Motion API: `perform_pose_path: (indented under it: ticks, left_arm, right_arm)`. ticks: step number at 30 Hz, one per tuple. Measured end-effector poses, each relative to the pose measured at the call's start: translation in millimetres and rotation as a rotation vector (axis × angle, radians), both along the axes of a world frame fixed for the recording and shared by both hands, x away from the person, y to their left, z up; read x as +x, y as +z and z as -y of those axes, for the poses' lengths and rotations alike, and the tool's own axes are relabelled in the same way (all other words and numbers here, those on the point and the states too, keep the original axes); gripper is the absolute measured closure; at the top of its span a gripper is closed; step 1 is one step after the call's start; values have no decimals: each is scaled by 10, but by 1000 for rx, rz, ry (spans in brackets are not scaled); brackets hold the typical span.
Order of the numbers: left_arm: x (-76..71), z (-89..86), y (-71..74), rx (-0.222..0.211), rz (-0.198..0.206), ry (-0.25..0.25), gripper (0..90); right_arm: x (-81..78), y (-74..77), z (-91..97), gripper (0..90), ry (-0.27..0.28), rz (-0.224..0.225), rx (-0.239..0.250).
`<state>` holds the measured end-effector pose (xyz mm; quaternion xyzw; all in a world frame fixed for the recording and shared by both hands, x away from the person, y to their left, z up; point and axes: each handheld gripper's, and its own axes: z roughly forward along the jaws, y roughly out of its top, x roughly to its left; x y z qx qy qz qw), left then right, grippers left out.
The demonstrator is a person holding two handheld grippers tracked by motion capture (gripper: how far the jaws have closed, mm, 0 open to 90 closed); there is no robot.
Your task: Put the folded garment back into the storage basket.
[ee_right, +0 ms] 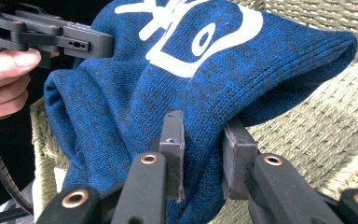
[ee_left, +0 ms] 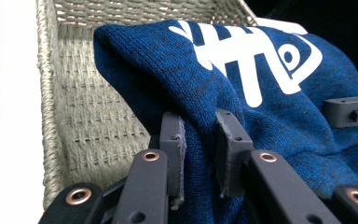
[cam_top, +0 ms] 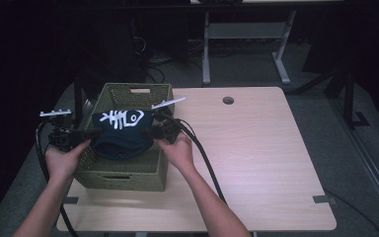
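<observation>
Had both grippers clamped on the blue knit beanie [cam_top: 121,134]: left gripper [ee_left: 200,149] pinched 1 fold, right gripper [ee_right: 204,154] pinched the opposite side, hat stretched between them above the wicker basket [cam_top: 128,173] on the table [cam_top: 256,148]. Risk as I saw it: both bites were thin folds of stretchy knit, so pulling apart or releasing 1 side early could slip the fabric and drop it crooked over the basket rim.

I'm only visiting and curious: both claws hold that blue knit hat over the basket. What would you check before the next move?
1. Left gripper pinching the hat: ok.
2. Right gripper pinching the hat: ok.
3. Hat over the basket, not the table: ok.
4. Hat lifted off the basket floor: cannot tell.
5. Basket has room beneath the hat: ok, bare weave shows in both gripper views.
6. Cables clear of the basket: cannot tell.
</observation>
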<state>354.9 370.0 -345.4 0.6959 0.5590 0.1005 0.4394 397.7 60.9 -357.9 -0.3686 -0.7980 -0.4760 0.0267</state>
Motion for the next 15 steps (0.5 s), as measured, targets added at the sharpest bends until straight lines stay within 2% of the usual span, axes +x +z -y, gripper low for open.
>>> perform_pose_path:
  ticks: [5, 15]
  left_arm:
    - [52, -30, -65, 10, -36, 4, 752]
    - [74, -22, -118, 24, -42, 5, 752]
  right_arm:
    - [21, -71, -49, 731, 2, -13, -26]
    - [-3, -148, -75, 726, -7, -14, -57]
